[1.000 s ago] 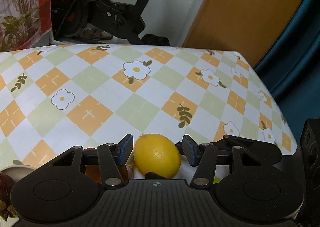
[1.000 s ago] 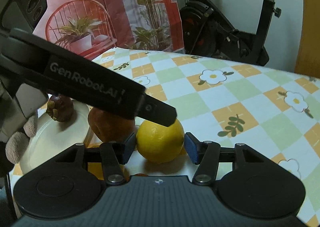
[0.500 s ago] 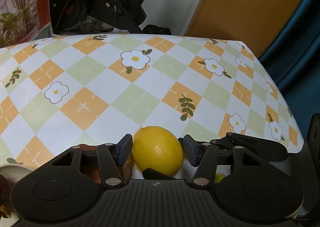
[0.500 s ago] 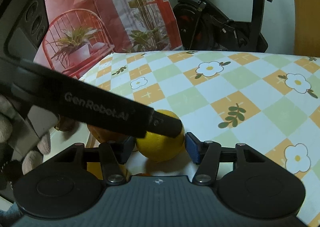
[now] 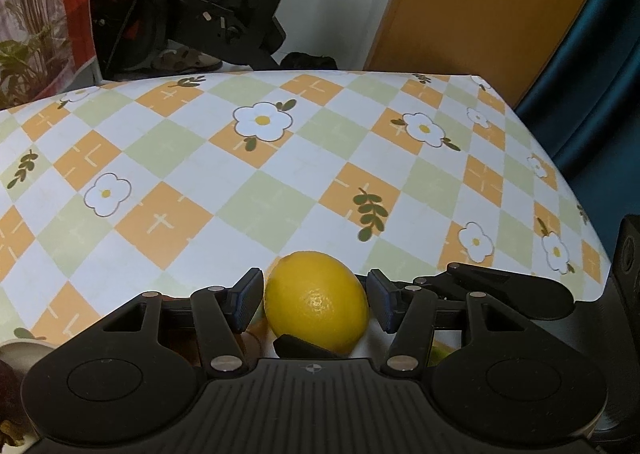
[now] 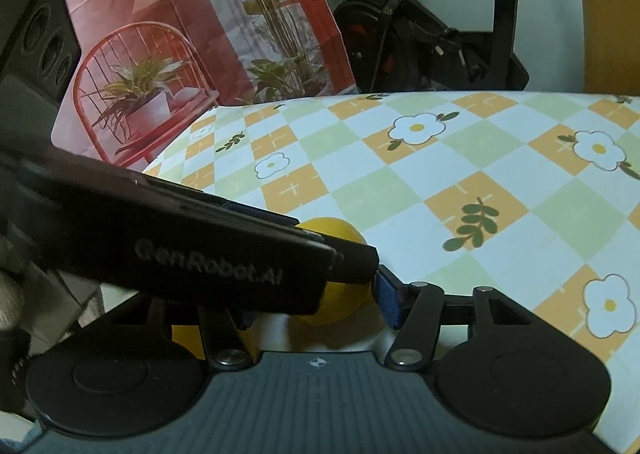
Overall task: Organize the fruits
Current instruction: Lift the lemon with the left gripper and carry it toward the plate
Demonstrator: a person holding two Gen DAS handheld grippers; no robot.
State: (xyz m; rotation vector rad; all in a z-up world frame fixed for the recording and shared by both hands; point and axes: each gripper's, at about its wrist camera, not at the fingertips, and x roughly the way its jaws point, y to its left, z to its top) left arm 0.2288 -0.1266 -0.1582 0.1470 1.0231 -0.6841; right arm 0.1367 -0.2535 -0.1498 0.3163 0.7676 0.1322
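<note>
1. Left hand-held gripper (image 5: pixel 314 300): pointed steeply downward, jaws part-way apart, blue pads (image 5: pixel 246 300) flanking a lemon (image 5: pixel 320 318) at its widest. Pressing or merely beside it, unclear.
2. Right hand-held gripper (image 6: pixel 316 306): pointed down less steeply, jaws likewise part-way apart round the same lemon from another side. Right pad just beside the fruit, left pad hidden.
3. Crossed at the tips: one left finger lying across the right wrist view, one right fingertip showing under the lemon in the left wrist view.
4. Pale gloved hand (image 6: pixel 10 294) glimpsed behind the left tool's body.
</note>
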